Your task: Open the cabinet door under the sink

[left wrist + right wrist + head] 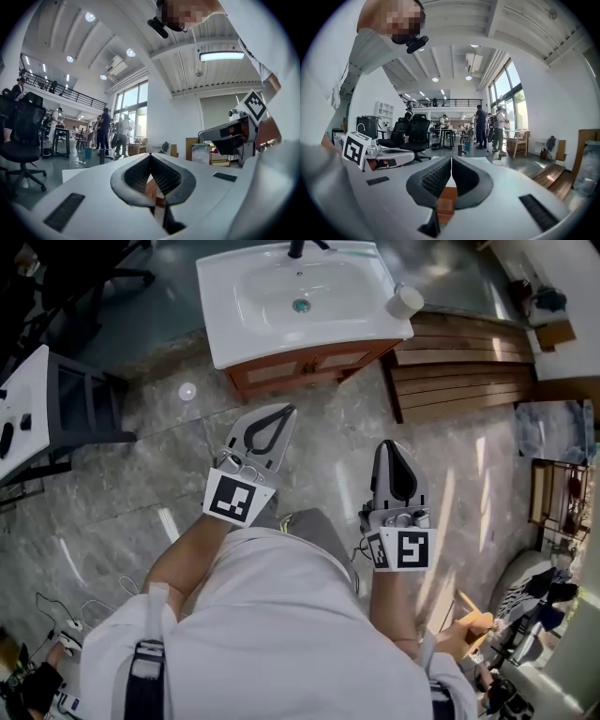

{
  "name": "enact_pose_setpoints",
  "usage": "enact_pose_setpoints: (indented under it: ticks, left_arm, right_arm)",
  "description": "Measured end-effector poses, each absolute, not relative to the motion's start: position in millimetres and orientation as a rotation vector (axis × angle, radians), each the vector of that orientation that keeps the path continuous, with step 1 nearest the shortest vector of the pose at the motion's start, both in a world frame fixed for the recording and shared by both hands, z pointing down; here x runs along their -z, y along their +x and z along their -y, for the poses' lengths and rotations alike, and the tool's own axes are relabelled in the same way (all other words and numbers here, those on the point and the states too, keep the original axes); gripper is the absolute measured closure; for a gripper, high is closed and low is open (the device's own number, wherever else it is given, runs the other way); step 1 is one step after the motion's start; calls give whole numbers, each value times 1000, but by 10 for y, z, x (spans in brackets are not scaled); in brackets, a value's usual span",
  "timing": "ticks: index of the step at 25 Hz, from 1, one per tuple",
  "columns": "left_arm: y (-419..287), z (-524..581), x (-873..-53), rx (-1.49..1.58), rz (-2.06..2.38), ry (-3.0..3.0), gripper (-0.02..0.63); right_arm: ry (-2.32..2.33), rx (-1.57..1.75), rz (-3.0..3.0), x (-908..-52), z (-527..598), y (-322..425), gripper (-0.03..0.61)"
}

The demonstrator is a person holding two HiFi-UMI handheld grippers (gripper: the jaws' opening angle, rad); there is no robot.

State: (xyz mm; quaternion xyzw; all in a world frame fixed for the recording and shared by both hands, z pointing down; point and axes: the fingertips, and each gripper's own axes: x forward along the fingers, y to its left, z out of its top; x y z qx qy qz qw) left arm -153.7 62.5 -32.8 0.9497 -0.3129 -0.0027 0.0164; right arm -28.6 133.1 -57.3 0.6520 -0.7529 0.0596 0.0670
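Head view shows left gripper [284, 414] and right gripper [392, 449] aimed at the cabinet door [274, 372], probably for approach; jaws closed, empty.

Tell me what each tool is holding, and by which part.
Nothing is held. The left tool and the right tool are both shut and empty, apart from the cabinet.

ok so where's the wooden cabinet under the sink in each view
Head view: cabinet at top centre, under the white basin.
Left gripper view: cabinet low centre, a strip of wood seen through the gap in the closed jaws.
Right gripper view: cabinet low centre, again through that gap.
Shared landmark: the white basin on top of it.
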Motion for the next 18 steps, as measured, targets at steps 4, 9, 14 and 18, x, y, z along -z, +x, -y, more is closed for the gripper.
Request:
enact_pose_setpoints:
  ticks: [4,9,14,18]
  left_arm:
    - [-1448,-481,324,-10,946,2977,607]
    - [-1356,-409,315,-18,958,2974,607]
    - [-1235,-340,269,-41,1009,2937,607]
    - [-1113,-329,227,-54,1050,2909,607]
  right_arm:
    - [1969,-182,2276,554,-1167,-248,545]
    - [1949,-189,2312,523,-1012,-197,545]
    - [1901,-212,2369,458,-815,-90,545]
    - [1829,-246,2406,334,-734,-6,545]
